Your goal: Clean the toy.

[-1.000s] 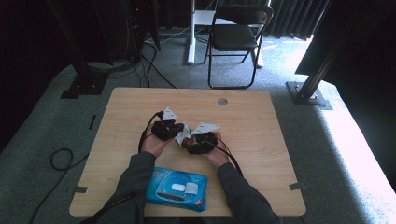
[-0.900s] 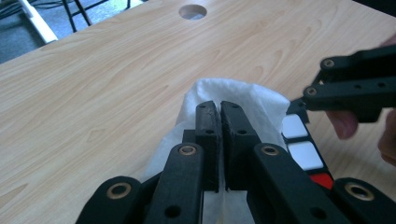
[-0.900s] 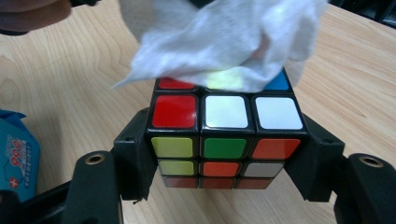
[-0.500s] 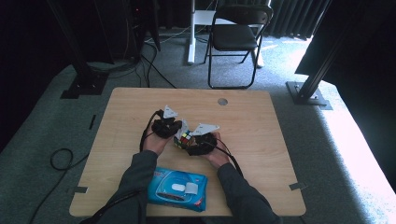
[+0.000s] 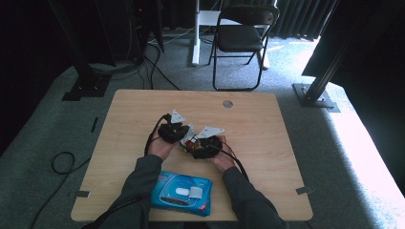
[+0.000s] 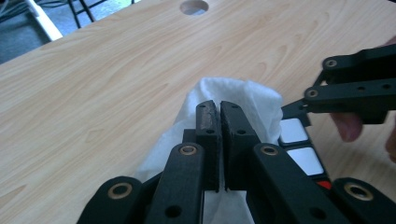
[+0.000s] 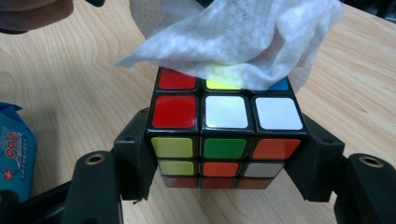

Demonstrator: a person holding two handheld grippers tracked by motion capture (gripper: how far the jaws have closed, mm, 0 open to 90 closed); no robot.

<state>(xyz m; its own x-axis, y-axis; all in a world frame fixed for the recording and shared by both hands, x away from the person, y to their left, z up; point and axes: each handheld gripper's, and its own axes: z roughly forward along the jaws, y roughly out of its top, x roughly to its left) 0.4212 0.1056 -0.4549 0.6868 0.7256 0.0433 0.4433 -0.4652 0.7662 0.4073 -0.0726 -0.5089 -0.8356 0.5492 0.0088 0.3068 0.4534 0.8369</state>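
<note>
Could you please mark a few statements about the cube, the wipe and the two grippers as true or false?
1. The right gripper clamps the puzzle cube between its jaws. True.
2. The left gripper has its jaws wide open above the table. False: they are shut on the white wipe.
3. The wipe lies over the far part of the cube's top face. True.
4. The blue wipe pack sits at the far edge of the table, by the round hole. False: it lies at the near edge, between the person's forearms.
5. A folding chair stands on the floor beyond the table. True.
</note>
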